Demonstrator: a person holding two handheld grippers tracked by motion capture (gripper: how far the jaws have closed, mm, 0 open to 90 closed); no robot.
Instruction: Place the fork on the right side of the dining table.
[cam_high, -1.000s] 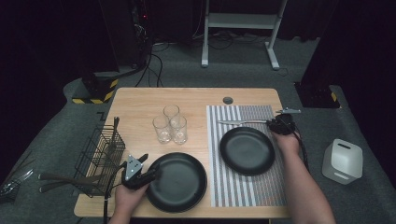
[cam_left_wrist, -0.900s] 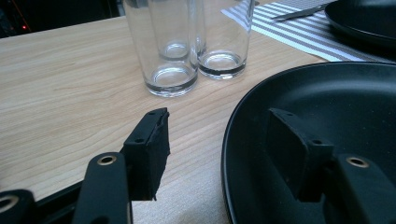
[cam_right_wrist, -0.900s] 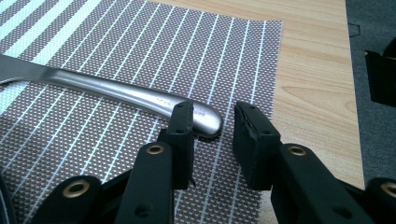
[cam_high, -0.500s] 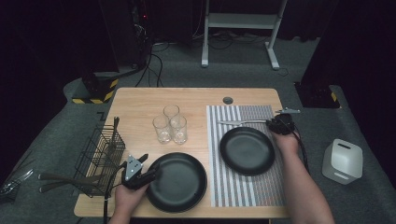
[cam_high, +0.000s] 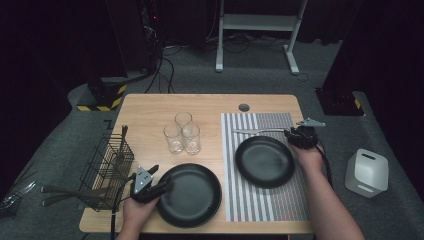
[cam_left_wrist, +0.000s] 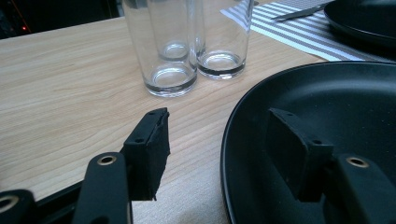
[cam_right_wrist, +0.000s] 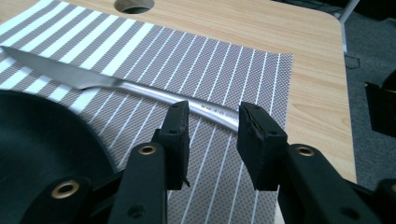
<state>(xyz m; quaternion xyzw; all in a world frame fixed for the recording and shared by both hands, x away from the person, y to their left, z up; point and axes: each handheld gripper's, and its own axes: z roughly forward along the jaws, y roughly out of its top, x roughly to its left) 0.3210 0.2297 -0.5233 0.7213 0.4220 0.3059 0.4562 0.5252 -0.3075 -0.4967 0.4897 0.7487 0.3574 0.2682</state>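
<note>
Hovering my right gripper (cam_right_wrist: 212, 126) over the knife (cam_right_wrist: 116, 86) at the far edge of the striped placemat (cam_right_wrist: 224, 60); my jaws have just been opening and stand apart, nothing pressed between them; the handle end lies just beyond the jaw tips, blade running away to the left in the right gripper view; in the high view the knife (cam_high: 260, 131) lies crosswise on the desk (cam_high: 150, 107), just past the right plate (cam_high: 264, 161), handle toward my right gripper (cam_high: 300, 136); so the right hand is much the nearer one, and I judge the next move turns on coming down square across that long axis.

My left gripper (cam_left_wrist: 215, 140) has jaws wide apart, 1 over bare wood, 1 over the left plate (cam_left_wrist: 336, 112), straddling its rim without clamping; in the high view the left gripper (cam_high: 150, 184) sits at that plate's (cam_high: 190, 195) left edge.

Counts: 2 black plates; 3 glasses (cam_high: 182, 134) clustered upright mid-desk; 1 knife; 1 placemat; 1 wire basket (cam_high: 107, 162) at the left edge; cutlery in it too dim to count.
</note>
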